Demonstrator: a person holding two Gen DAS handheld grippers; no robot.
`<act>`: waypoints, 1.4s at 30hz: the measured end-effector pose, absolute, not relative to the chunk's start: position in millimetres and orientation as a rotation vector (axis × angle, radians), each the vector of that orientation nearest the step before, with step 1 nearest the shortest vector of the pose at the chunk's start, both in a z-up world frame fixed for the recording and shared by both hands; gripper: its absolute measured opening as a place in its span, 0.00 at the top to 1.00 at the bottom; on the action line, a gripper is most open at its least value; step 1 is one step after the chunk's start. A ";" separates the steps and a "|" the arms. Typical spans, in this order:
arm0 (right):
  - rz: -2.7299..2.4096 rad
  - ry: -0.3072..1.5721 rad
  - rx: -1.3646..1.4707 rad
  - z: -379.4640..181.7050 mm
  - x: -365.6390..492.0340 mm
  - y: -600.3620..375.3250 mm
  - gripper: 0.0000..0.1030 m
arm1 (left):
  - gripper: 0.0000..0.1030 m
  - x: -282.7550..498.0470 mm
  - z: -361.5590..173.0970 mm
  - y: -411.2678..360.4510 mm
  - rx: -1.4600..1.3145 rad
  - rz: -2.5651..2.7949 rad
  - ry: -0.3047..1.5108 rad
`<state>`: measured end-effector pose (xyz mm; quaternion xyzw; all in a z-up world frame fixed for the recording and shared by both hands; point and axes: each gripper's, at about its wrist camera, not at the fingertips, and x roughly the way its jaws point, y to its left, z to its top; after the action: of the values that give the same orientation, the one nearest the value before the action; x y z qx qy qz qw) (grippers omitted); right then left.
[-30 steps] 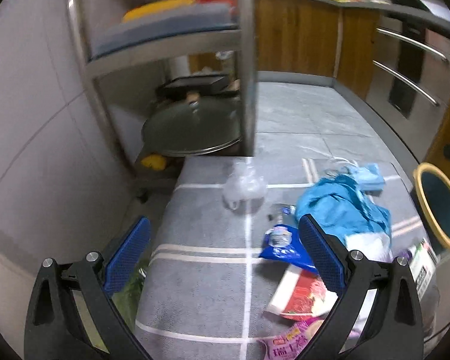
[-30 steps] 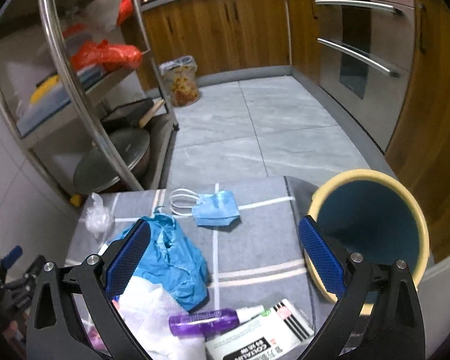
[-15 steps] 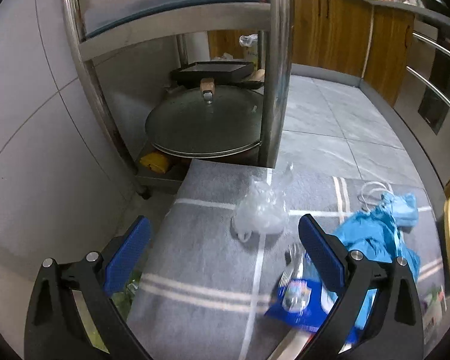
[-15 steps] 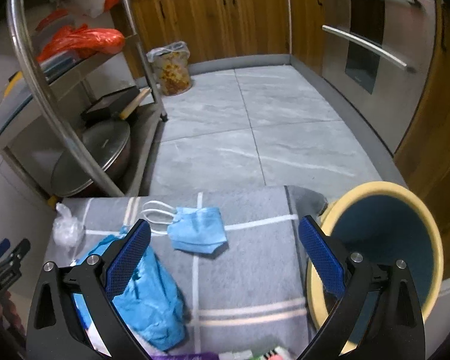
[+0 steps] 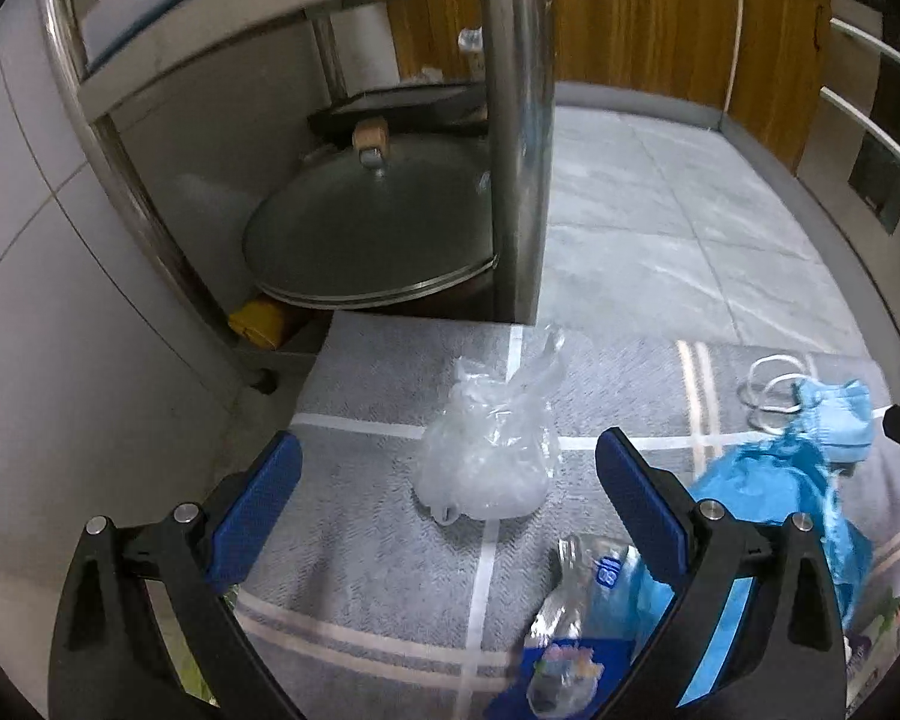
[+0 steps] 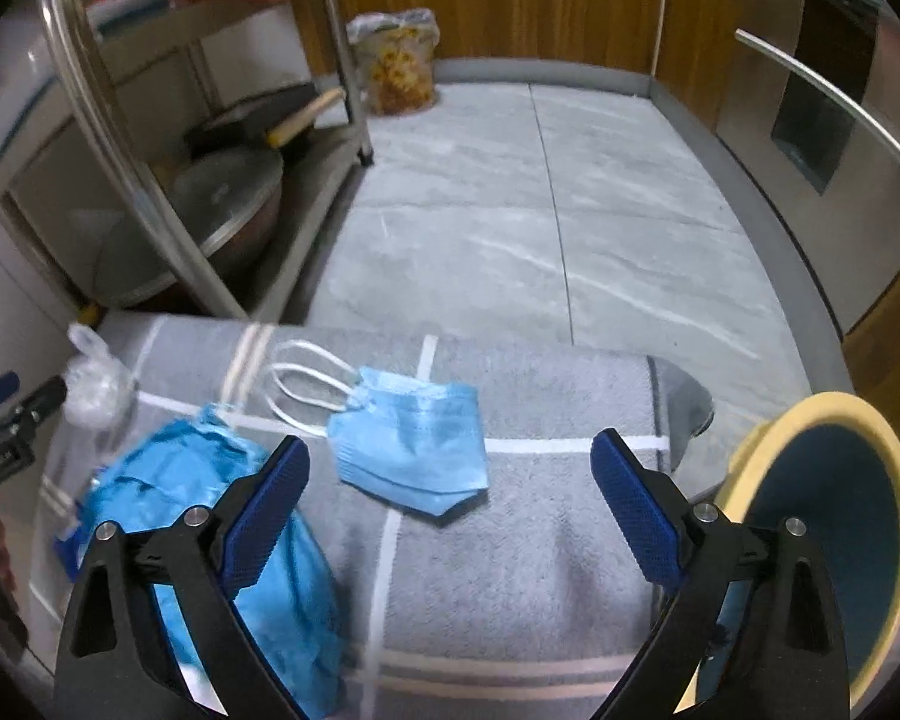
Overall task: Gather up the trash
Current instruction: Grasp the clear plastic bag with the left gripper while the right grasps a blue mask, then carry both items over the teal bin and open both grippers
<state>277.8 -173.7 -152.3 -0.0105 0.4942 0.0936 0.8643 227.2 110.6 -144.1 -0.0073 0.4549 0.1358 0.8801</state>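
Observation:
A crumpled clear plastic bag (image 5: 486, 456) lies on the grey mat (image 5: 360, 540), between the open fingers of my left gripper (image 5: 447, 480). A blue face mask (image 6: 411, 447) with white ear loops lies on the mat just ahead of my open right gripper (image 6: 447, 480). A crumpled blue plastic sheet (image 6: 210, 510) lies at its left and also shows in the left wrist view (image 5: 774, 486). A crushed clear bottle (image 5: 570, 612) lies on a blue wrapper by the left gripper's right finger. The yellow-rimmed bin (image 6: 822, 516) stands at the mat's right edge.
A steel rack (image 5: 510, 120) with a lidded pan (image 5: 366, 234) stands right behind the mat. A tiled wall (image 5: 60, 330) is on the left. Wooden cabinets (image 6: 510, 0), an oven front (image 6: 822, 90) and a tied bag (image 6: 399, 60) border the grey tile floor.
Both grippers have moved forward and lower. The clear bag now sits between the left fingers, and the mask is closer to the right gripper. Both stay open.

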 end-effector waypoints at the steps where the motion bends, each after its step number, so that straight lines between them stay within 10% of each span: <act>1: 0.194 1.047 -0.016 -157.0 280.5 -173.5 0.10 | 0.08 230.1 -147.9 111.3 -0.019 0.287 0.958; 19: 0.219 1.151 0.017 -193.1 291.3 -172.0 0.74 | 0.60 249.2 -178.0 105.0 -0.037 0.240 1.076; 42: 0.156 0.996 0.039 -120.8 213.4 -213.1 0.84 | 0.71 169.8 -103.2 40.3 0.027 0.179 0.831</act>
<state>213.4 -213.1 -120.8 0.0188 0.4770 0.0746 0.8755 169.8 40.3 -103.2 0.0132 0.4033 0.0868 0.9109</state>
